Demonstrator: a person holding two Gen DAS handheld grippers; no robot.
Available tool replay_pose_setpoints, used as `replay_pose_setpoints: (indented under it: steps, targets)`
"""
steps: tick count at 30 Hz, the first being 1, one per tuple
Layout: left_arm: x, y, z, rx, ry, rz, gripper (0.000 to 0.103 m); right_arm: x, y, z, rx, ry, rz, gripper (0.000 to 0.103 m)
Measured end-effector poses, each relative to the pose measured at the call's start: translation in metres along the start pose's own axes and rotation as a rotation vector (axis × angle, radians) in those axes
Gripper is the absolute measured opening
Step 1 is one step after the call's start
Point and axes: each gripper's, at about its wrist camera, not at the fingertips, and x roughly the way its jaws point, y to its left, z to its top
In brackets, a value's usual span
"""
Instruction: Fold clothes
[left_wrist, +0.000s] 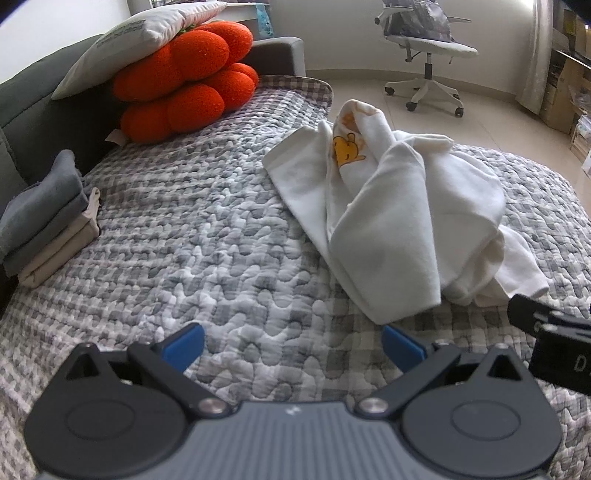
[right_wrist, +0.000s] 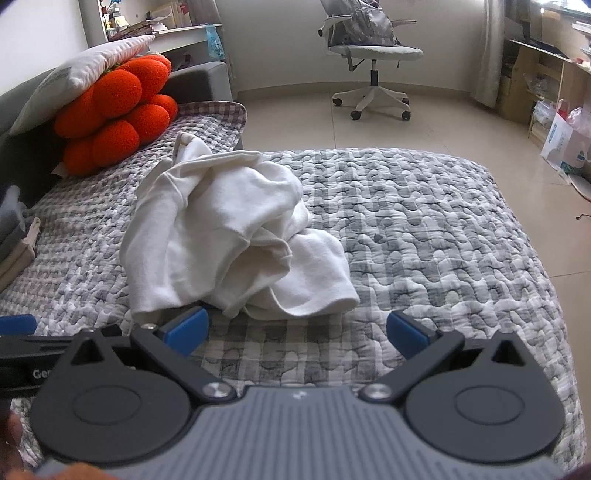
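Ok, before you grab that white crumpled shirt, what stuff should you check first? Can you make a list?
1. Left gripper open and empty: ok, nothing between the blue pads.
2. Right gripper open and empty: ok.
3. White garment within easy reach: ok, it lies just ahead of both grippers.
4. Garment spread flat for folding: not ok, it is bunched up with a sleeve flopped over it.
5. Free room on the quilt to spread it: ok, bare quilt to its left.
6. Folded stack out of the way: ok, it sits apart at the quilt's left edge.
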Motion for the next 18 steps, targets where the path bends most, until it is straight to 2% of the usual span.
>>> replay_pose_setpoints:
  steps: [18]
  targets:
    - [-0.0035,-0.0042,0.0031,-0.009,-0.017,0.006,0.103,0.0007,-0.0013,0.0008,-0.001,0.011,0.012,0.103]
